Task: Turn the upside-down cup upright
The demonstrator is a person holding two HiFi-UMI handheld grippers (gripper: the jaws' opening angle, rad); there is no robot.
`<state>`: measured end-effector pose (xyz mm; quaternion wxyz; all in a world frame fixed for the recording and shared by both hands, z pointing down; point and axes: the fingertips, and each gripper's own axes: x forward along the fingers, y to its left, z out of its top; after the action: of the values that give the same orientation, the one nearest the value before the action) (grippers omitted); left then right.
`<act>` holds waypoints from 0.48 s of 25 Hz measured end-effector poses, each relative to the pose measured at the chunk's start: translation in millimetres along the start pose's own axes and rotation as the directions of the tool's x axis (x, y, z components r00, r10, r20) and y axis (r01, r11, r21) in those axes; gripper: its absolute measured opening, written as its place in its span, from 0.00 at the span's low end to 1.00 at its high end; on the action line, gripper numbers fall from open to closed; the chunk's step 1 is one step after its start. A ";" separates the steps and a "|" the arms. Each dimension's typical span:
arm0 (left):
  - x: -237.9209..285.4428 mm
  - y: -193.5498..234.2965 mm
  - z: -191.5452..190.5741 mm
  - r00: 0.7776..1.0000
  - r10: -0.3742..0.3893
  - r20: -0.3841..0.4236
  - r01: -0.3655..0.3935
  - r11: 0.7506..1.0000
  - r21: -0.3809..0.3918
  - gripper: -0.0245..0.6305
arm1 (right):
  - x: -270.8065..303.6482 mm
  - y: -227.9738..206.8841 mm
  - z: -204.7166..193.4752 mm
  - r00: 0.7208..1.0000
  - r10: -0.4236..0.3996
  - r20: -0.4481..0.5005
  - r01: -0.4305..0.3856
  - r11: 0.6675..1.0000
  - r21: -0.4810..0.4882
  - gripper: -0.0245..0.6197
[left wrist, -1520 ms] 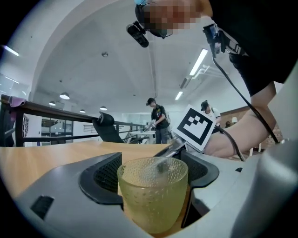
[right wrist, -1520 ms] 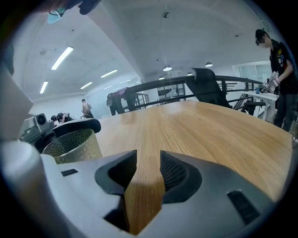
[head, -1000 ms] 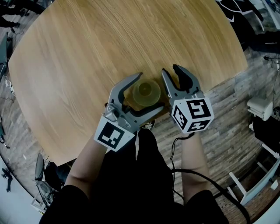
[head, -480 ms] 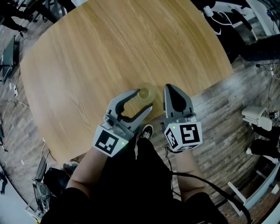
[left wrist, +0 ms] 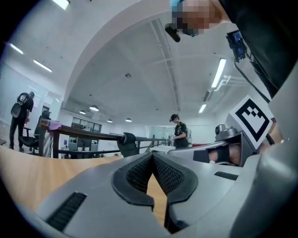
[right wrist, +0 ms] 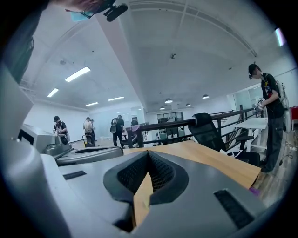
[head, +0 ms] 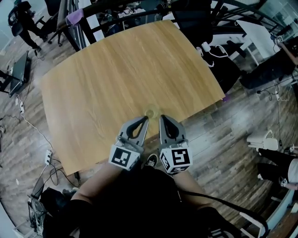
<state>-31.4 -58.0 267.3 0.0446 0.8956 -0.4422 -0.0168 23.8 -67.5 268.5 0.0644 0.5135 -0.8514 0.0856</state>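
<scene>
A small yellowish translucent cup (head: 151, 112) stands on the wooden table (head: 116, 69) close to its near edge; it is too small to tell which way up it is. My left gripper (head: 145, 119) and right gripper (head: 163, 118) hover side by side just on the near side of it, touching nothing. Both are shut and empty. In the left gripper view the left gripper (left wrist: 152, 155) has its ribbed pads meeting at the tips. The right gripper (right wrist: 148, 153) looks the same in its own view. Neither gripper view shows the cup.
A dark railing (head: 139, 9) and chairs stand beyond the table's far edge. Cables (head: 28, 125) trail over the wood floor at the left. A white chair (head: 260, 139) is at the right. People stand in the background (right wrist: 267, 116).
Both grippers closed and rose away from the cup, which they flanked a second ago. The head view pulled back, so the table and cup look smaller.
</scene>
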 end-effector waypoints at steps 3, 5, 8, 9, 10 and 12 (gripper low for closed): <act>-16.3 -5.9 23.1 0.999 0.049 0.007 -0.049 0.999 0.014 0.05 | -16.6 17.4 15.4 1.000 0.018 0.009 -0.018 0.999 -0.034 0.06; -27.1 -11.6 38.5 0.997 0.072 0.011 -0.072 0.997 0.020 0.05 | -28.2 27.0 25.7 0.999 0.028 0.025 -0.027 0.998 -0.051 0.06; -40.9 -22.8 50.6 0.997 0.079 0.001 -0.079 0.996 0.035 0.05 | -40.5 36.2 39.3 0.998 0.042 0.052 -0.039 0.997 -0.067 0.06; -45.1 -27.1 52.8 0.997 0.074 0.002 -0.074 0.996 0.051 0.05 | -44.0 38.3 43.3 0.997 0.045 0.061 -0.040 0.996 -0.076 0.06; -48.7 -31.4 55.3 0.997 0.071 0.005 -0.071 0.995 0.067 0.05 | -47.7 40.2 47.2 0.996 0.048 0.070 -0.042 0.995 -0.085 0.06; -54.8 -39.3 60.4 0.997 0.075 0.009 -0.076 0.995 0.068 0.05 | -56.8 43.9 53.9 0.995 0.055 0.086 -0.046 0.994 -0.098 0.06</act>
<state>-37.9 5.4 202.9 0.0133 0.8792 -0.4763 -0.0026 10.2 -9.8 201.1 0.0492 0.4913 -0.8693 0.0234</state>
